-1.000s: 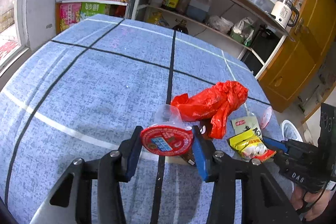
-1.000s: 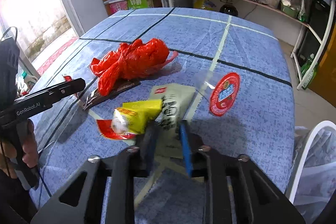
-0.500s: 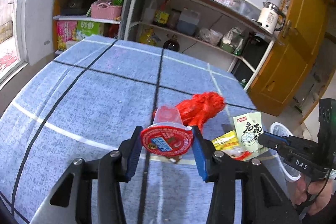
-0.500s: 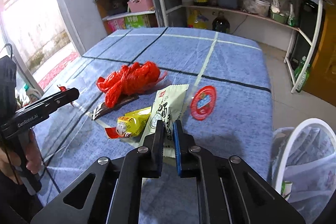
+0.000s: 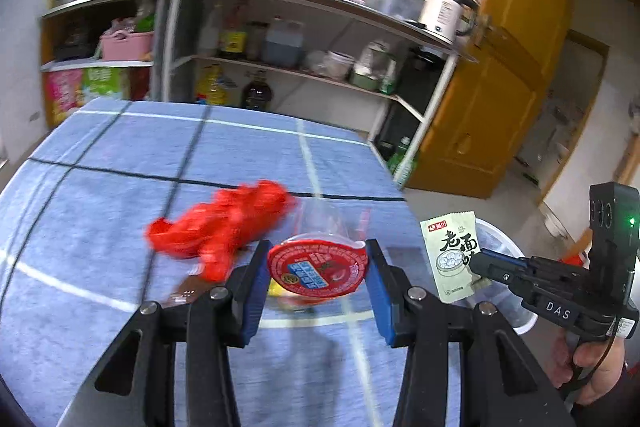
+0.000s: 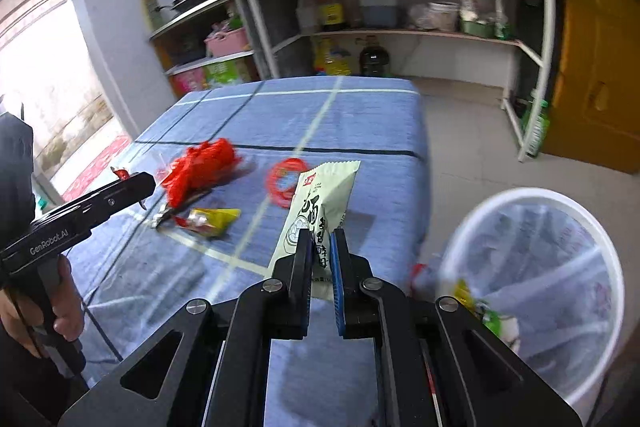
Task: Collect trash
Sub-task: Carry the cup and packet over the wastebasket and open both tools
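My left gripper [image 5: 316, 267] is shut on a clear plastic cup with a red foil lid [image 5: 317, 269] and holds it above the blue table. My right gripper [image 6: 322, 251] is shut on a pale green food wrapper [image 6: 320, 203], lifted off the table near its right edge; the wrapper also shows in the left wrist view [image 5: 454, 253]. A crumpled red plastic bag [image 6: 202, 167], a yellow snack packet [image 6: 212, 221] and a dark wrapper [image 6: 164, 219] lie on the table. A white bin with a clear liner [image 6: 536, 279] stands on the floor to the right.
The table has a blue cloth with black and white lines [image 5: 120, 167]. Metal shelves with bottles and pots [image 5: 280, 47] stand behind it. A yellow-brown door [image 5: 500, 99] is at the right. The bin holds some trash.
Both grippers have risen and swung right toward the bin. My right gripper closed on the green wrapper and lifted it off the table. The left still holds the cup.
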